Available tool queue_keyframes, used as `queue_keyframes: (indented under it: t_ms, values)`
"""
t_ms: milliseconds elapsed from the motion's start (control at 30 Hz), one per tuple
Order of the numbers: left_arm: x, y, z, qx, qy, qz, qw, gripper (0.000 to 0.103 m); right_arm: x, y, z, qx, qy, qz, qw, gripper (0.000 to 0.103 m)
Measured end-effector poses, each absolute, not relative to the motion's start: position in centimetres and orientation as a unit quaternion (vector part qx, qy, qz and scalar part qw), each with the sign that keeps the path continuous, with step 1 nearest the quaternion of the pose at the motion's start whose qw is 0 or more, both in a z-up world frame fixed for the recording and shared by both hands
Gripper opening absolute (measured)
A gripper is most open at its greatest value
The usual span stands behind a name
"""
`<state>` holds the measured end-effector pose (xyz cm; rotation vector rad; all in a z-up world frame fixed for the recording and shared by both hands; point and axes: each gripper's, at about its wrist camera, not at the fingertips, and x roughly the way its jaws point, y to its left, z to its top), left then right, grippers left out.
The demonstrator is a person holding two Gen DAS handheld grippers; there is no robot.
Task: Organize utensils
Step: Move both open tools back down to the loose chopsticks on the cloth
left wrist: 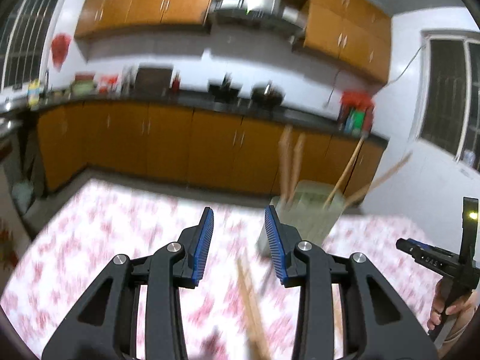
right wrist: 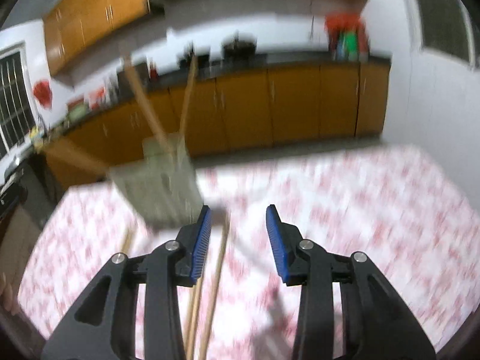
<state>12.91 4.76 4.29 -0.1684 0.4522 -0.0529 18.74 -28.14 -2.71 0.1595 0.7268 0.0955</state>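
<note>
A pale green utensil holder (left wrist: 303, 210) stands on the table with several wooden chopsticks (left wrist: 289, 165) sticking up from it. It also shows in the right wrist view (right wrist: 159, 183), with chopsticks (right wrist: 150, 114) in it. My left gripper (left wrist: 239, 219) is open and empty, just left of the holder. Loose chopsticks (left wrist: 252, 306) lie on the cloth below it. My right gripper (right wrist: 238, 219) is open and empty, right of the holder. Two loose chopsticks (right wrist: 216, 273) lie on the cloth under its left finger. Both views are blurred.
The table carries a red-and-white patterned cloth (left wrist: 120, 240). The right gripper (left wrist: 435, 258) and the hand holding it show at the right edge of the left wrist view. Orange kitchen cabinets (left wrist: 180, 144) and a dark counter line the far wall.
</note>
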Motion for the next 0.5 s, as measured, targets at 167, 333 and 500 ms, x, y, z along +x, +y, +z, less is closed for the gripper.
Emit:
queue_keyframes:
  t_ms: [167, 333, 500]
  values:
    - [13.7, 4.7, -1.5, -0.084, 0.314, -0.028, 0.945, 0.037, 18.0, -25.8, -9.3, 0.08, 0.435, 0.084, 0.893, 0.017]
    - [13.4, 3.6, -4.4, -0.071, 0.354, -0.04, 0.932, 0.036, 17.3, -24.3, -11.6, 0.08, 0.455, 0.101, 0.881, 0.016]
    - [13.1, 2.6, -6.7, -0.063, 0.377, -0.053, 0.922, 0.035, 17.0, -23.5, -11.9, 0.059, 0.455, 0.1, 0.883, 0.014]
